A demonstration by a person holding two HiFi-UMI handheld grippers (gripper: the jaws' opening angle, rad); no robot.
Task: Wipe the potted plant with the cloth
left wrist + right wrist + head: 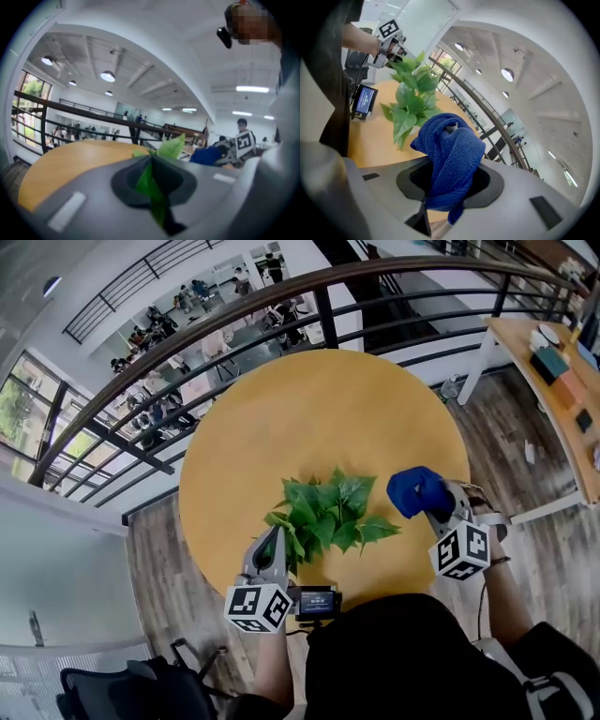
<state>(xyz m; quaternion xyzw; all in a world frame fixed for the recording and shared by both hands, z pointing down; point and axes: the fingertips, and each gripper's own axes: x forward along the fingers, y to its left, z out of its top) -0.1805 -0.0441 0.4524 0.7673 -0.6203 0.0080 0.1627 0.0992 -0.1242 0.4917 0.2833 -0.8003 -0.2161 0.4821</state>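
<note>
Grip matters most on the near side. The left hand-held gripper (277,538) sits at about 7 o'clock of the potted plant (328,512), its jaws pinched together on a single green leaf (150,180). To wipe well, that leaf probably needs to be held flat and lightly taut, never tugged, since a thin blade like this looks easy to tear or pull off its stem.

The right hand-held gripper (435,512) is at 3 o'clock of the plant, just beside the outer leaves but apart from them. It is clamped on a bunched blue cloth (452,157), whose bulk stands up above the jaws. I judge the best stroke leads with that soft bulge, from stem toward tip along the held leaf, so that cloth and not jaw meets the foliage.

The plant stands on the round yellow desk (309,409), nearer the person than the centre; its pot is hidden under leaves in the head view. A small screen device (319,601) lies at 6 o'clock at the desk's near rim, close to the left hand-held gripper, so sweeps toward the body have little room.

From 10 to 2 o'clock the desk top is bare and gives free space. Beyond its far rim runs a dark railing (281,310) over a drop to a lower floor, and a second desk (553,409) stands well apart at 2 o'clock.
</note>
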